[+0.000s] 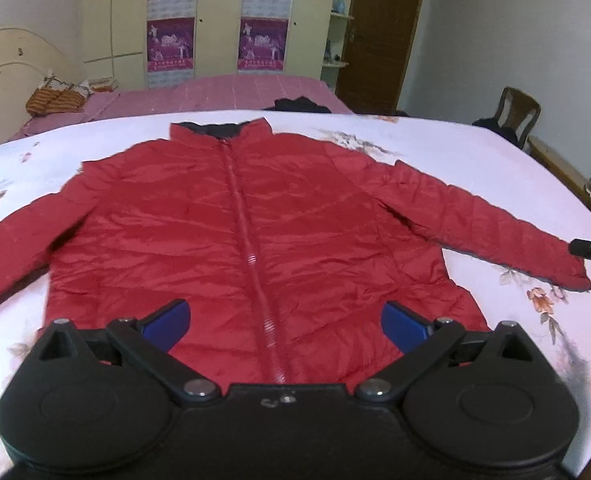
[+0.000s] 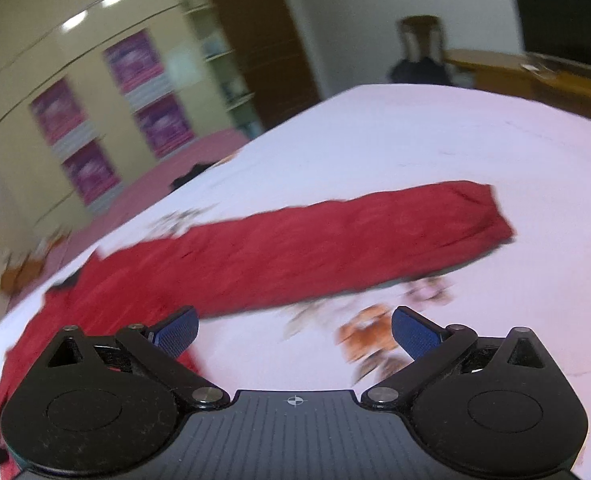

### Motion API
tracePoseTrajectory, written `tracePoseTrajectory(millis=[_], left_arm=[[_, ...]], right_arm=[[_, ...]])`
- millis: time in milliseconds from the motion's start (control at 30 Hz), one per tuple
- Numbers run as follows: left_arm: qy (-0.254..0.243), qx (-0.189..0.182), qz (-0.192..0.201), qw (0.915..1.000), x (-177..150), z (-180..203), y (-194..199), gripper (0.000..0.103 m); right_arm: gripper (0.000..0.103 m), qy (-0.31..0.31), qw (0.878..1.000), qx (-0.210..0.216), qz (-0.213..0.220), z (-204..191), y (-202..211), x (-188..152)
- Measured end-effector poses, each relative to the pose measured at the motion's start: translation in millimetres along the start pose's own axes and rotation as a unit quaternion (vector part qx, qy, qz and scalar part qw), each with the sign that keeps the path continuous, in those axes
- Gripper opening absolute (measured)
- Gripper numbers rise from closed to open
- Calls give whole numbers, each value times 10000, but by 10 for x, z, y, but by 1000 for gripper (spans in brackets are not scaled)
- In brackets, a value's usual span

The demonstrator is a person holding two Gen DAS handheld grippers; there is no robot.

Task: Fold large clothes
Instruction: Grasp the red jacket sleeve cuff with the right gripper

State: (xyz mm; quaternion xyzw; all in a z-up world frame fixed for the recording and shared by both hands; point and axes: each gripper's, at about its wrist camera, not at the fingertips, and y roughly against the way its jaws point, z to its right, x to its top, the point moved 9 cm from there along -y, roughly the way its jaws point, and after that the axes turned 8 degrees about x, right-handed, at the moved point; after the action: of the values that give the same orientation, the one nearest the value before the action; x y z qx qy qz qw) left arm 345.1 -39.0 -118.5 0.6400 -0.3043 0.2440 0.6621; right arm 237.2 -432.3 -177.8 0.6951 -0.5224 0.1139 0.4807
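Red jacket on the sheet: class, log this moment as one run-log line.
red jacket: flat, zipped, sleeves out | floral sheet: beneath | left gripper: jaws open, empty | right gripper: jaws open, empty

Each claw is black plastic with round housings, silver screws and blue textured pads.

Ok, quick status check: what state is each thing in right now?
Red quilted puffer jacket: flat on the sheet, front up, zipped, unfolded.
Jacket sleeves: both spread outward, not folded in.
Left gripper: open, above the hem, empty.
Right gripper: open, empty, near the sleeve.
White floral bedsheet: spread flat.
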Motion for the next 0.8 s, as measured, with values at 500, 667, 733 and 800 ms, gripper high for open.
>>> tracePoseTrajectory(millis=[500, 667, 733, 800], left_arm=[[-185, 321, -416, 9984, 266, 452, -654, 102], [-22, 697, -515, 9962, 350, 271, -786, 101], [13, 826, -535, 9951, 384, 192, -819, 101], [109, 927, -507, 9943, 407, 110, -818, 101]], right_arm=[[56, -1985, 9796, -330, 21, 1406, -401, 392], [38, -1892, 9809, -415, 203, 1455, -410, 546], [25, -1663, 9843, -546, 239, 1456, -395, 560], [20, -1411, 9880, -545, 311, 1396, -410, 646]])
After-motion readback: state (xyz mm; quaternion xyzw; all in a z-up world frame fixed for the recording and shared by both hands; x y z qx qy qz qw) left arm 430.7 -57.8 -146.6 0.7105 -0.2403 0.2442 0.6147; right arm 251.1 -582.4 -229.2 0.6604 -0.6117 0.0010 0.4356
